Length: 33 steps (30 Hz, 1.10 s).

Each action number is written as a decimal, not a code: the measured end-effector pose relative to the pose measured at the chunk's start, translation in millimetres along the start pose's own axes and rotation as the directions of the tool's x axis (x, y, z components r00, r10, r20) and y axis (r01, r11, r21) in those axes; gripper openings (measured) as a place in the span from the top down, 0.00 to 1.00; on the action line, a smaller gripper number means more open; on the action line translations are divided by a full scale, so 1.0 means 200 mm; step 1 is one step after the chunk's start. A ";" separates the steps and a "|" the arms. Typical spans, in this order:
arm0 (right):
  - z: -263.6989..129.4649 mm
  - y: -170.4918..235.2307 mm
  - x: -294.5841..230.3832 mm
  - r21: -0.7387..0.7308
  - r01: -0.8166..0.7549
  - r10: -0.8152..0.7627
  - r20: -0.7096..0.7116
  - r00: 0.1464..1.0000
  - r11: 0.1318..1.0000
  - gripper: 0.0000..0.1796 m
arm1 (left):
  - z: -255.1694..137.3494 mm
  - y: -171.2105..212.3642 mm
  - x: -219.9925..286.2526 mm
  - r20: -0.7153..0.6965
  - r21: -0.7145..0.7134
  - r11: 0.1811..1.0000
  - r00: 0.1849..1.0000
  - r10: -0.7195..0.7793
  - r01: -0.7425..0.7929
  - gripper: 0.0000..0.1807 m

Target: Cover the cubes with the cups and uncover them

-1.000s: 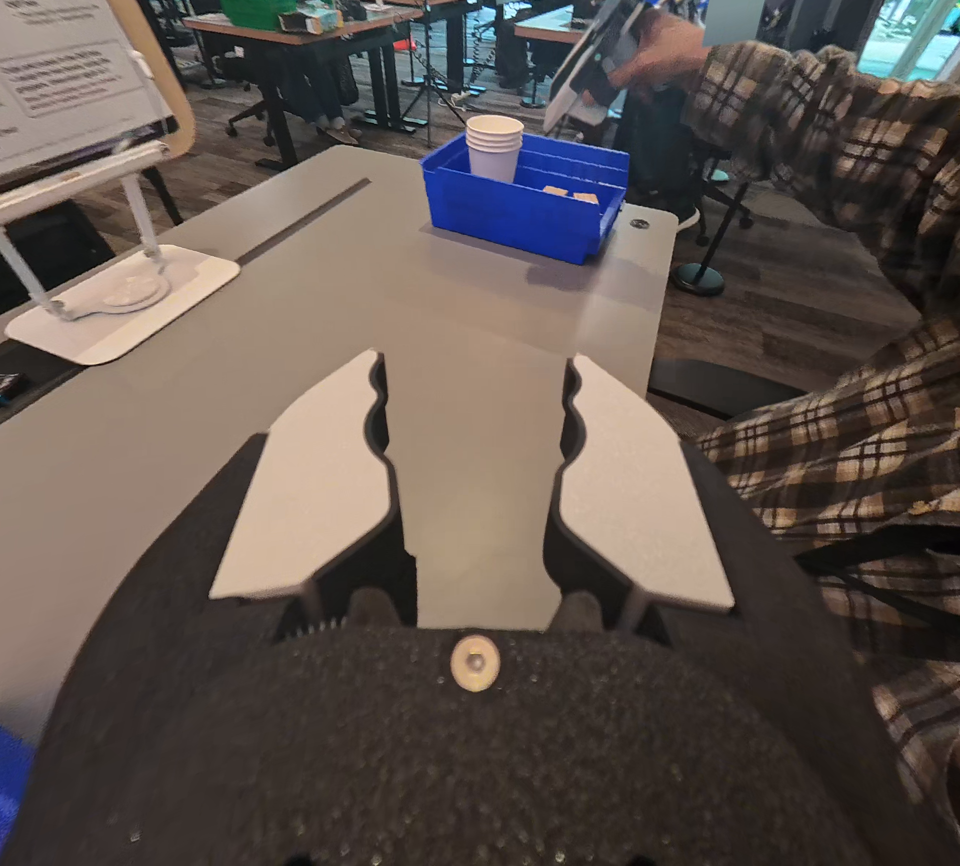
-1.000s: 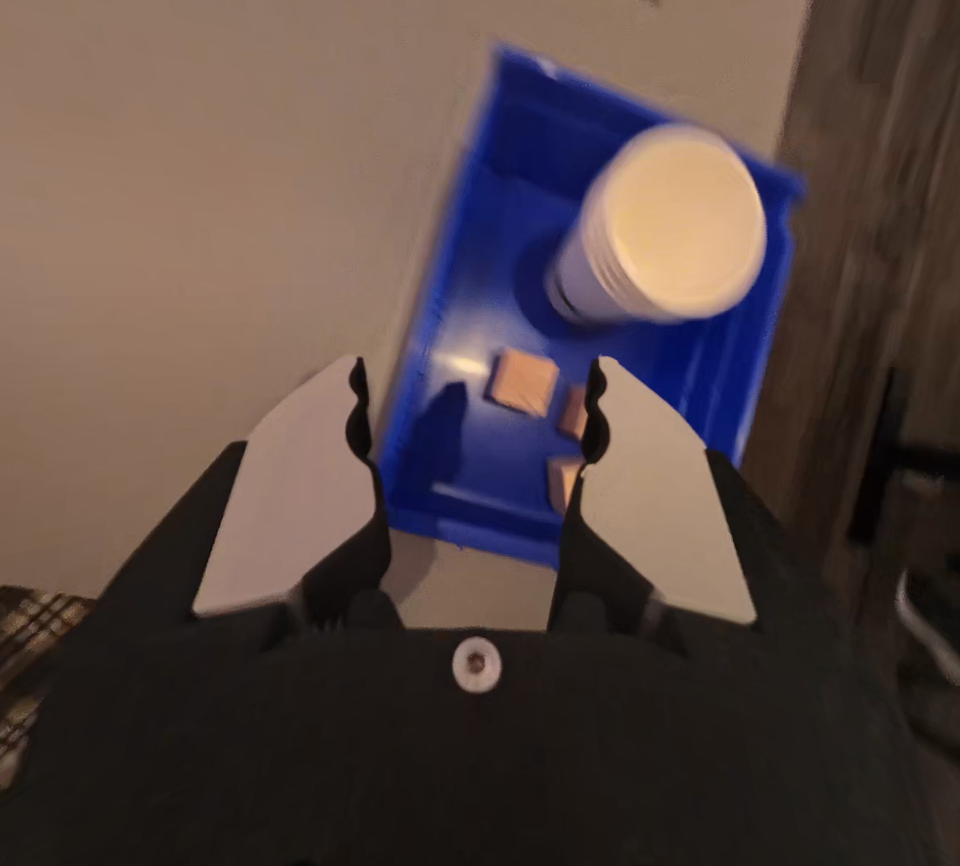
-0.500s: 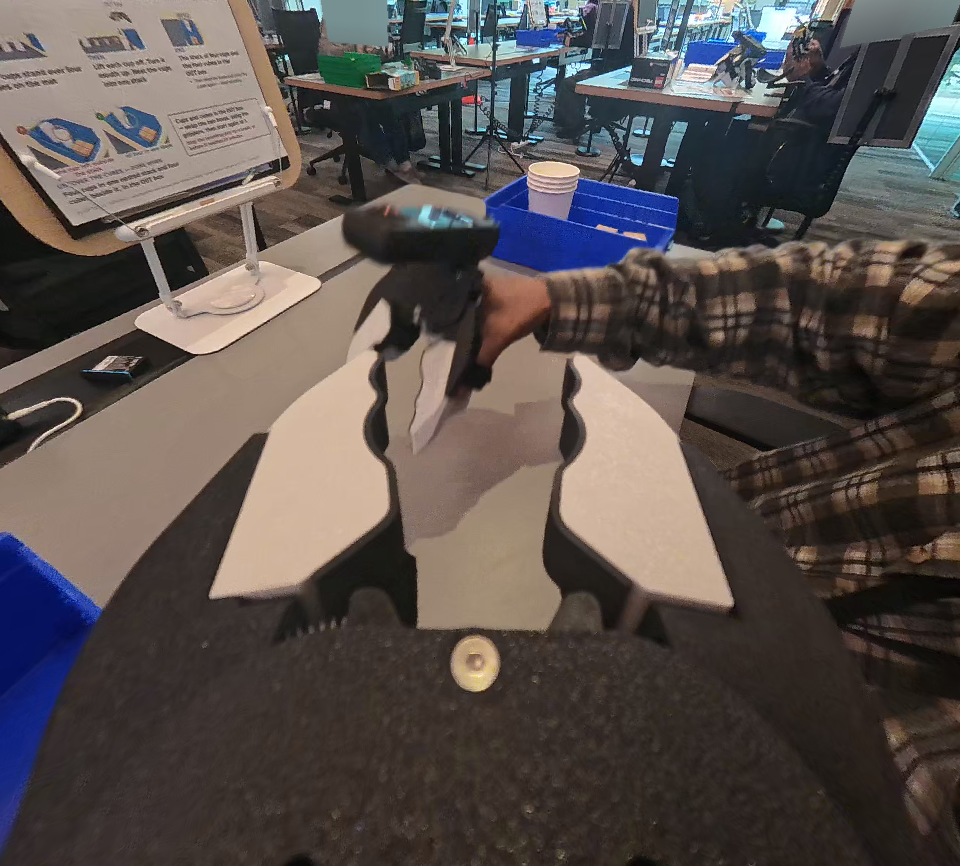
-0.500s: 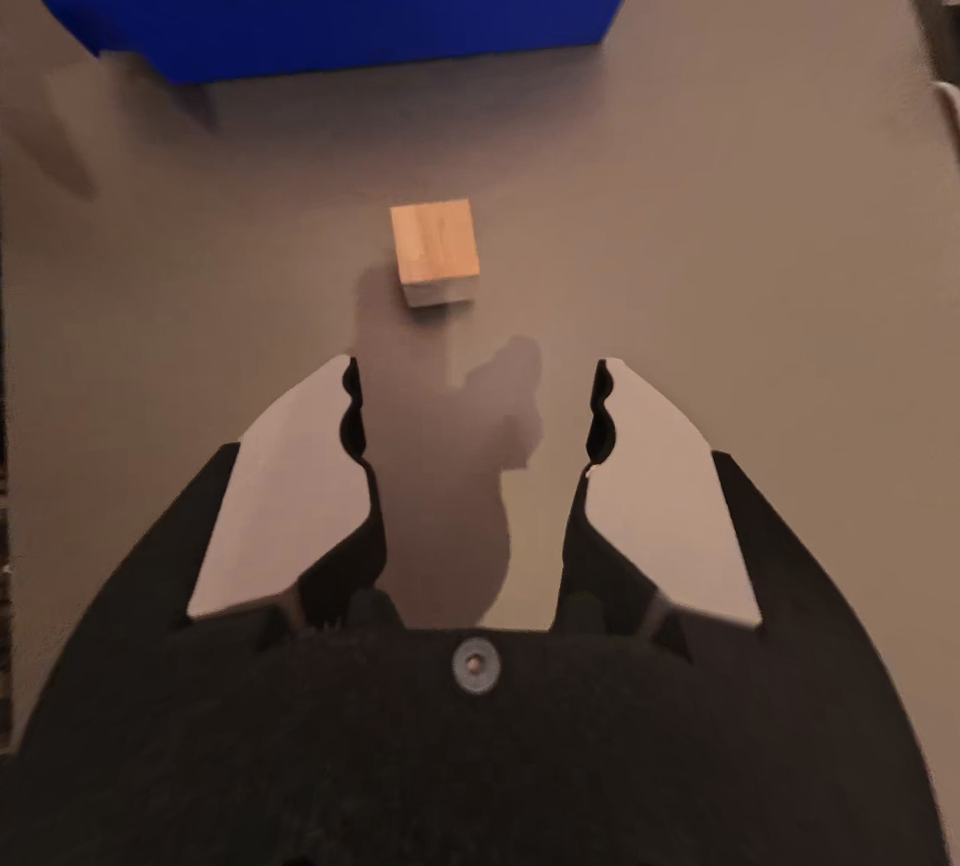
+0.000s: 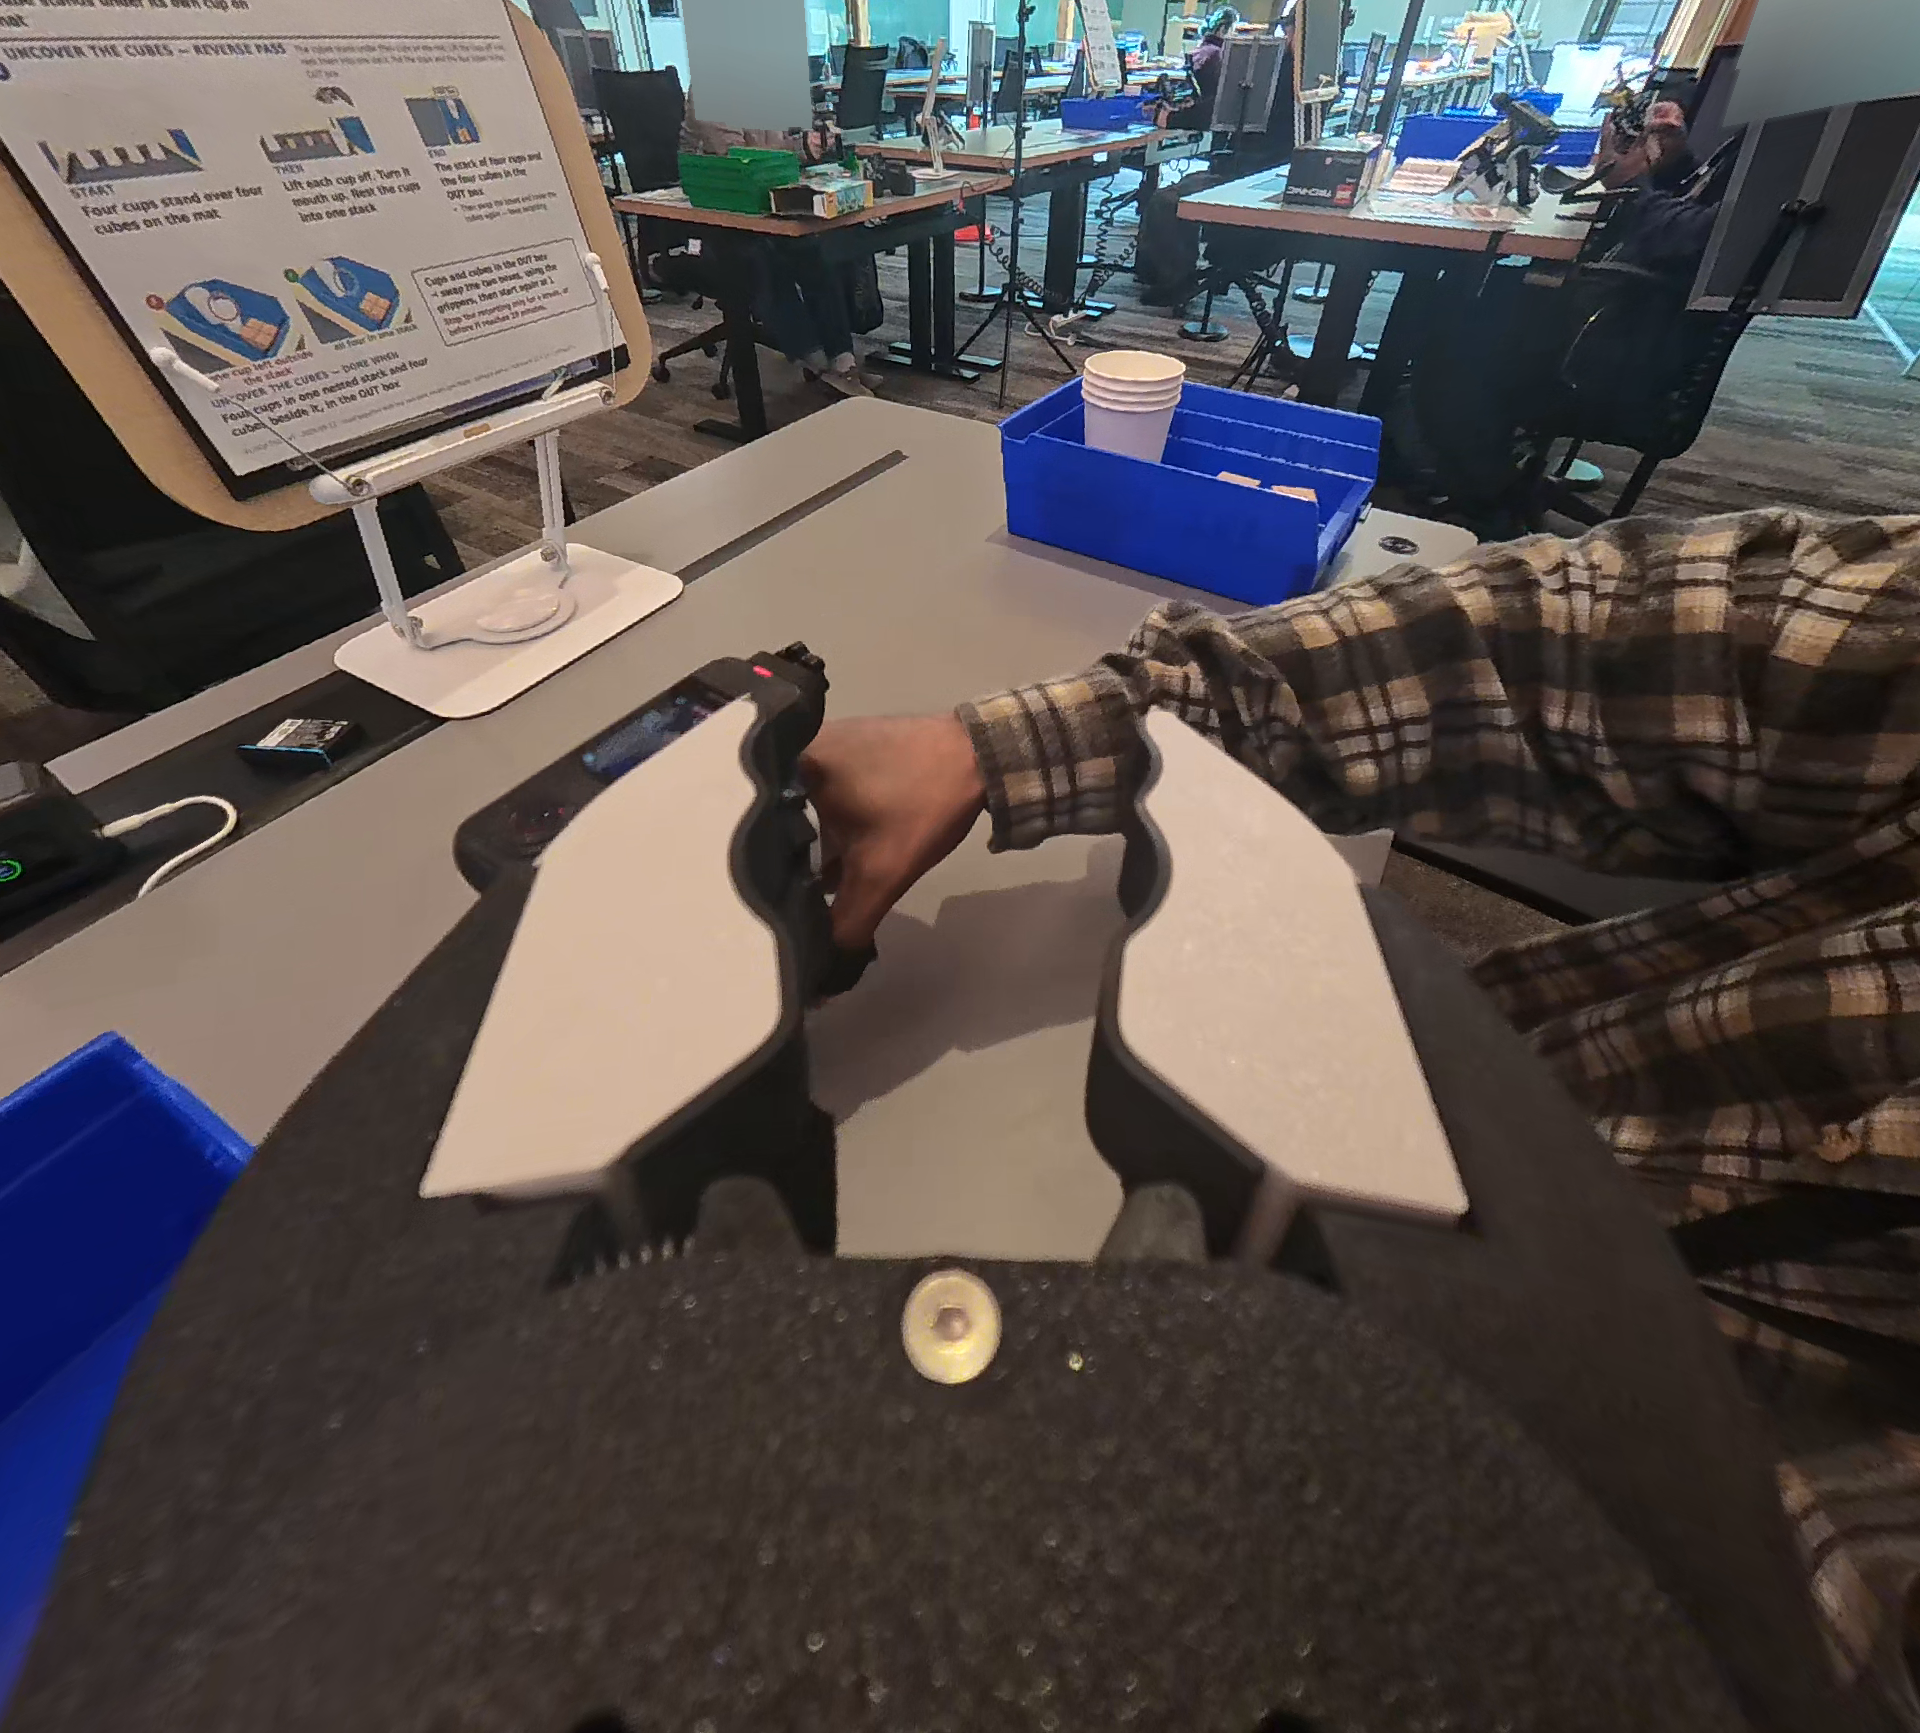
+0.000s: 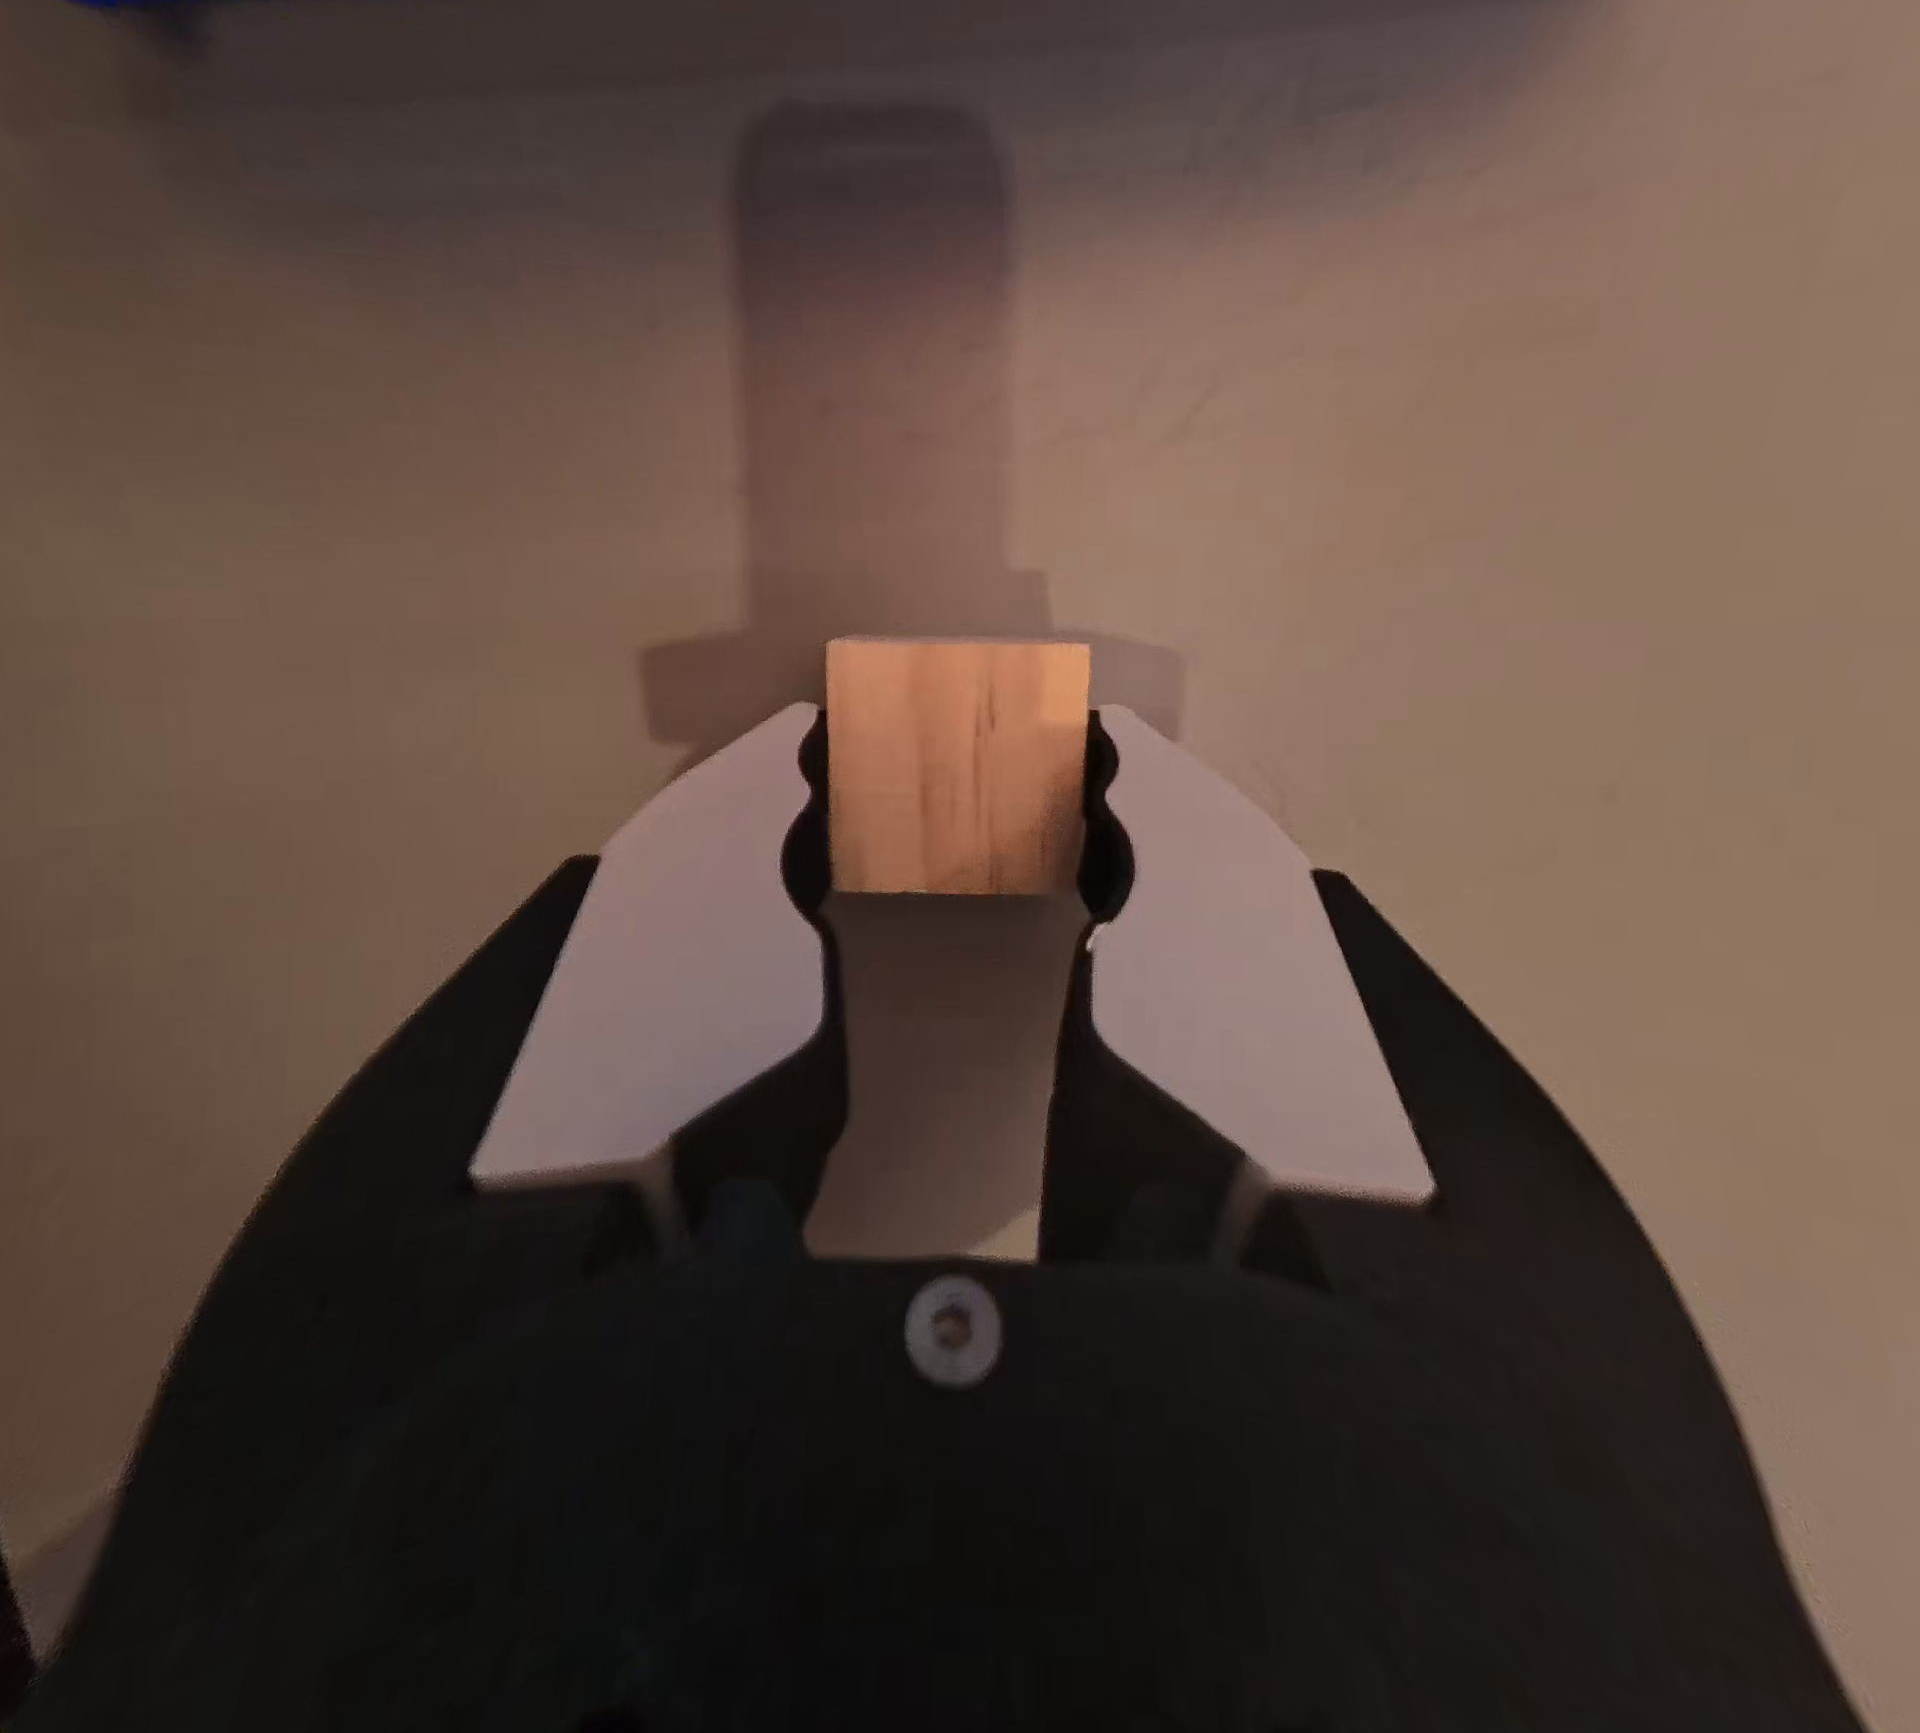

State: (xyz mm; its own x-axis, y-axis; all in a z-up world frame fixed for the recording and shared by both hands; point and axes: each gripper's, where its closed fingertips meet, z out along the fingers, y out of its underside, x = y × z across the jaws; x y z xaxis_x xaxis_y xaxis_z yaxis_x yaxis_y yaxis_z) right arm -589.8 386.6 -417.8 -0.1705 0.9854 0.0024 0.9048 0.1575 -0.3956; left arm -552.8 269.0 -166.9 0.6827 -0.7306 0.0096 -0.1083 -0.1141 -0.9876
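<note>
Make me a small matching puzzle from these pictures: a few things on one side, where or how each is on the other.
Things:
1. wooden cube
2. stack of paper cups
3. left gripper
4. instruction sheet

States:
A. standing in the far blue bin
B. open, holding nothing
C. propped on a white stand
D. between the right gripper fingers

Pairs: 1-D, 2-A, 3-B, 4-C

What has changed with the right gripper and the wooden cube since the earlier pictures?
The right gripper came away from the far blue bin, went down toward the table, and closed on the wooden cube, which lay loose half a second ago. The left gripper stayed open and empty; the cup stack remains in the bin.
</note>
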 end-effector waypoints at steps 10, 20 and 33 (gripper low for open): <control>-0.89 0.55 0.20 0.112 -0.340 0.358 -0.268 0.895 0.934 0.75 | 0.03 0.00 0.03 -0.018 0.001 1.000 1.000 -0.001 0.001 0.65; -1.80 2.05 -0.07 0.344 -0.823 0.859 -0.416 0.298 0.452 0.75 | 0.20 0.06 0.12 -0.076 -0.087 0.996 0.997 0.016 -0.023 0.65; -1.38 2.74 -0.18 0.287 -0.948 0.934 -0.356 0.028 0.137 0.75 | 0.29 0.11 0.22 -0.152 -0.126 0.992 0.988 0.005 -0.024 0.65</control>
State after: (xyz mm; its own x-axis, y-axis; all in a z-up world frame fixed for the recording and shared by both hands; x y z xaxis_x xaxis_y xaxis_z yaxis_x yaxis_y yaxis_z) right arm 20.3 455.9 -381.0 0.9793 0.1979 -0.0427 0.1742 -0.9313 -0.3198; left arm -483.5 272.7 -197.6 0.5640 -0.8253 0.0285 -0.2152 -0.1802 -0.9598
